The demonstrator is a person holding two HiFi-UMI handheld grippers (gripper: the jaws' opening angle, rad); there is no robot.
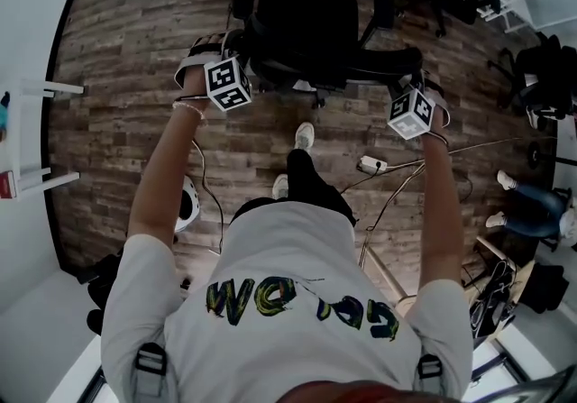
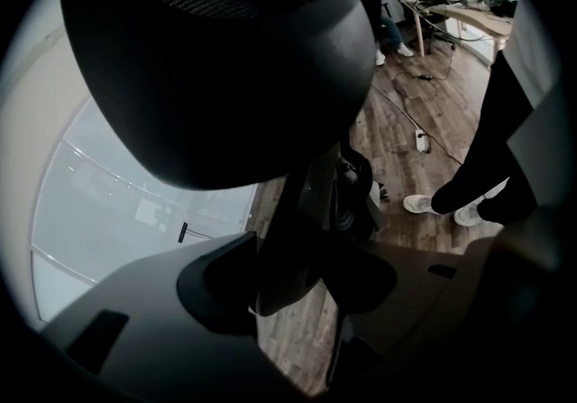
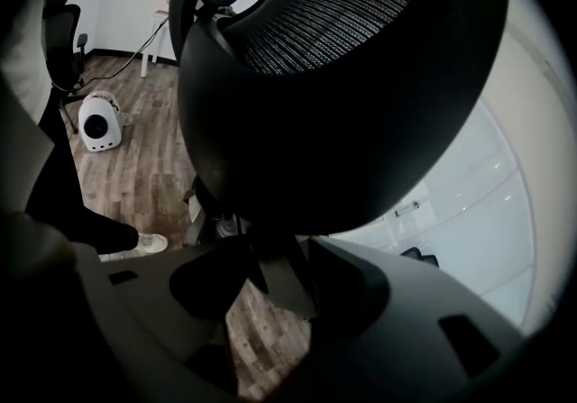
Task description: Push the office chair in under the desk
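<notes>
- Straight ahead of the person, on the wood floor point(image 1: 126, 32), stands the black office chair point(image 1: 302, 27); its backrest is turned toward the person, its seat away
- at the left end of the backrest's top edge, the left gripper point(image 1: 239, 50) is clamped on the chair; the left gripper view shows a dark strut of the frame caught between the jaws, with the mesh back looming above
- at the right end, the right gripper point(image 1: 406, 78) grips likewise; a grey strip of the chair's frame sits between its jaws
- both arms reach out straight; a white shoe point(image 1: 305, 134) stands just behind the chair's base
- a power strip point(image 1: 371, 164) with cables lies right of the feet; a white round device point(image 3: 97, 122) sits on the floor, well apart from the chair
</notes>
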